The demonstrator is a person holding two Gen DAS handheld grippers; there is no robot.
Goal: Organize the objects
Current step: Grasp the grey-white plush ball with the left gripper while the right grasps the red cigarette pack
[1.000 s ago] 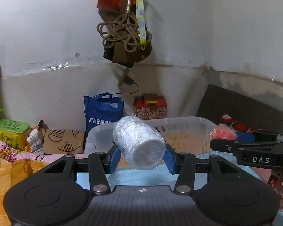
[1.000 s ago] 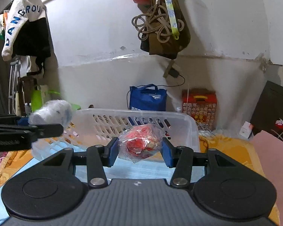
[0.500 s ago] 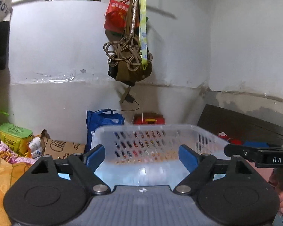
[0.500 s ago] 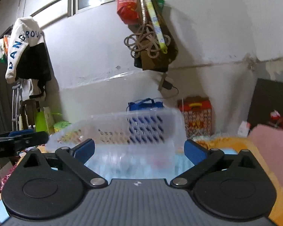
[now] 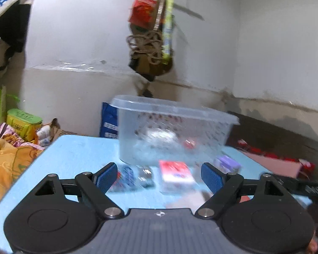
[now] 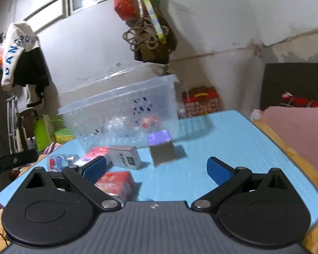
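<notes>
Translucent plastic forms the basket point(image 5: 176, 135) that stands on the light blue surface point(image 5: 78, 152), beyond both tools. Inside it, through the perforated wall, lie a white wrapped roll point(image 5: 159, 135) and a small red wrapped bundle point(image 5: 189, 144).

The left tool point(image 5: 159, 176) has jaws spread wide with nothing pressed between the blue pads point(image 5: 107, 176); its jaws have just been opening. Ahead of it, between tool and basket, a blurred row of small packs lies on the surface: a blue and red packet point(image 5: 127, 178), a dark packet point(image 5: 145, 176), a red and white box point(image 5: 176, 175) and, off to the right, a purple box point(image 5: 228, 164). The red and white box sits in line with the gap between the jaws, untouched.

The right tool point(image 6: 156, 167) also stands fully spread and grips nothing; its jaws too have just been opening. The purple box point(image 6: 160, 137) lies straight ahead of its gap, just beside the basket point(image 6: 120, 114) wall.

The right wrist view alone shows a white box with dark lettering point(image 6: 125, 156), a red carton point(image 6: 116, 183) lying close against the left pad, a grey square point(image 6: 163, 153) in front of the purple box, and the pink cover point(image 6: 296, 127) past the surface's right edge. The left wrist view alone shows the right tool's black finger point(image 5: 303, 187) entering from the right edge.
</notes>
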